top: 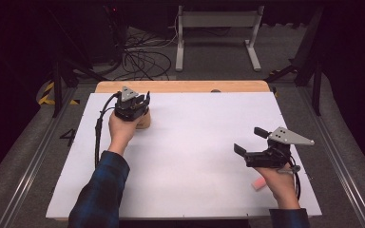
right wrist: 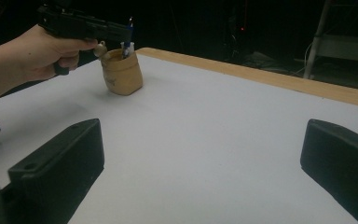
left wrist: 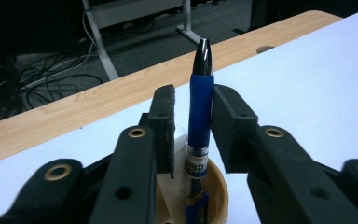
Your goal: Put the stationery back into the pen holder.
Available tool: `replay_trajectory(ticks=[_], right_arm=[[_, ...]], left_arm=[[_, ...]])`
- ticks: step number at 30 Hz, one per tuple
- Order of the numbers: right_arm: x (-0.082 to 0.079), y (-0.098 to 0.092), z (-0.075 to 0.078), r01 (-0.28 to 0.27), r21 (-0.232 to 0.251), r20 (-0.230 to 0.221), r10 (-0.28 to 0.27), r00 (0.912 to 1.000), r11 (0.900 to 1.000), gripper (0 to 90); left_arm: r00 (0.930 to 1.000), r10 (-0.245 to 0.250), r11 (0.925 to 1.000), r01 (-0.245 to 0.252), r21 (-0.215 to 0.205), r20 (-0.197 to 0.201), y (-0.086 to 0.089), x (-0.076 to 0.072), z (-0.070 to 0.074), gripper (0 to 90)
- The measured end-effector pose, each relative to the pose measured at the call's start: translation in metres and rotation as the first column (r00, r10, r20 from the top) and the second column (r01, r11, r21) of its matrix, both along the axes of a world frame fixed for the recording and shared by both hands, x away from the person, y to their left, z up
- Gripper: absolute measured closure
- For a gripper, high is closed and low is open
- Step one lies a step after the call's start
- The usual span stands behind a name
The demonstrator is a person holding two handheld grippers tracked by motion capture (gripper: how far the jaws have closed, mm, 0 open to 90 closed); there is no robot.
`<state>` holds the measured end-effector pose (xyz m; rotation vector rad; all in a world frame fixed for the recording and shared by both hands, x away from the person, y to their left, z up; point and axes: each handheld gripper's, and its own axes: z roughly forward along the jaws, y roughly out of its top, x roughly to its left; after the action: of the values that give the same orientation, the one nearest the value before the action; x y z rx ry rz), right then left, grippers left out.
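While left gripper (left wrist: pixel 193 116) stands slightly parted around pen (left wrist: pixel 200 107) in cup (left wrist: pixel 219 196), gripping nothing, and right gripper (right wrist: pixel 200 163) gapes empty: careless withdrawal could tip either.

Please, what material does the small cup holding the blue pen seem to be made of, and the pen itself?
The cup looks like light wood or bamboo: tan, matte, with a faint grain on the rim in the left gripper view. The pen looks plastic: a matte blue sleeve, perhaps rubber, a glossy black tip with highlights, and a clear lower barrel.
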<state>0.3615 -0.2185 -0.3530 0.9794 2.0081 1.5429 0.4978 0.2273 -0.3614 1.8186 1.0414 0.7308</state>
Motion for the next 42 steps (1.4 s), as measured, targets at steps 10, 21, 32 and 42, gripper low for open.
replay_trajectory(ticks=[10,21,32,42], right_arm=[[-0.001,-0.001,0.001,0.003,-0.005,0.003,-0.003,1.0,1.0,0.2],[-0.004,-0.011,0.006,0.032,0.013,0.03,-0.033,0.999,0.999,0.0],[-0.006,-0.017,0.011,0.046,0.036,0.045,-0.048,0.9978,0.998,0.0],[-0.008,-0.018,0.014,0.079,0.003,0.071,-0.079,0.9944,0.997,0.0]], left_arm=[[0.9997,-0.015,0.9997,0.015,-0.019,0.02,-0.007,-0.007,0.008,47.0],[0.9967,-0.075,0.9971,0.075,0.008,0.029,-0.034,-0.02,0.009,30.5],[0.9866,-0.163,0.9865,0.163,-0.017,0.014,-0.065,-0.037,0.011,20.6],[0.9694,-0.245,0.9693,0.244,-0.034,-0.022,-0.104,-0.054,0.001,15.3]])
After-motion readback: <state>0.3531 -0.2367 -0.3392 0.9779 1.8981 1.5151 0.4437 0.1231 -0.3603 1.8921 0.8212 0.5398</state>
